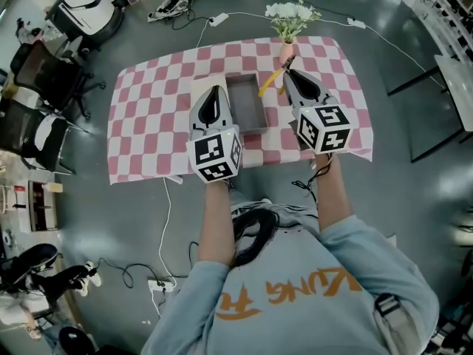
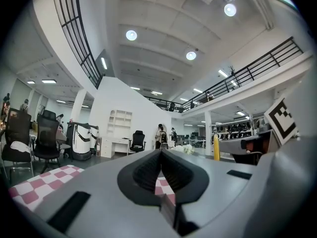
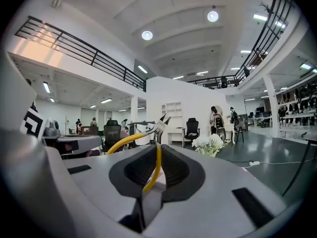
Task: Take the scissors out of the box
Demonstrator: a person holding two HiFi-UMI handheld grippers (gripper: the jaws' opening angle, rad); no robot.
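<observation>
An open grey box (image 1: 247, 106) stands in the middle of the pink-checked table (image 1: 155, 124); its inside looks bare. My right gripper (image 1: 287, 72) hovers just right of the box's far corner, shut on one yellow handle of the scissors (image 1: 267, 83). In the right gripper view the scissors (image 3: 130, 140) stick up out of my right gripper (image 3: 157, 153), blade tips up and the other handle curving left. My left gripper (image 1: 215, 90) hangs over the box's left side, shut with nothing in it. The left gripper view shows my left gripper (image 2: 161, 155) with its jaws together.
A pink vase (image 1: 286, 51) with white flowers (image 1: 293, 12) stands at the table's far edge, close behind my right gripper. Office chairs (image 1: 44, 72) stand left of the table. Cables (image 1: 164, 220) run over the floor near the front edge.
</observation>
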